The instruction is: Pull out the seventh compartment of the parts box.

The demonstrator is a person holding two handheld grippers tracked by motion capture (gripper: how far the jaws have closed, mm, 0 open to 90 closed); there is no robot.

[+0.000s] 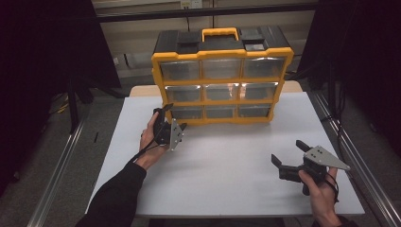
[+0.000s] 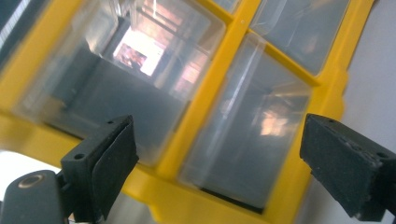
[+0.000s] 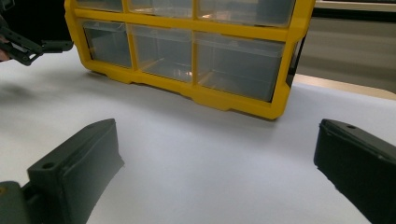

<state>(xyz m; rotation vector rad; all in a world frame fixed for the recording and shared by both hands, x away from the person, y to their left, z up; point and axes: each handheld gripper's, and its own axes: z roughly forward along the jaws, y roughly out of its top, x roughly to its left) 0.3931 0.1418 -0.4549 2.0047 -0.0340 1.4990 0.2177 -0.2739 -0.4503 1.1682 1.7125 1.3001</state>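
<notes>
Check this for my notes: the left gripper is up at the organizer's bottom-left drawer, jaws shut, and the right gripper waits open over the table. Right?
Not quite. The left gripper is at the yellow organizer's bottom-left drawer, but its jaws stand open, as the left gripper view shows. The right gripper does wait open over the table.

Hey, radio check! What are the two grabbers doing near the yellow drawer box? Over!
Left gripper open, up at the box's bottom-left drawer. Right gripper open, empty, above the table, well back. All drawers look shut. Nothing between.
</notes>
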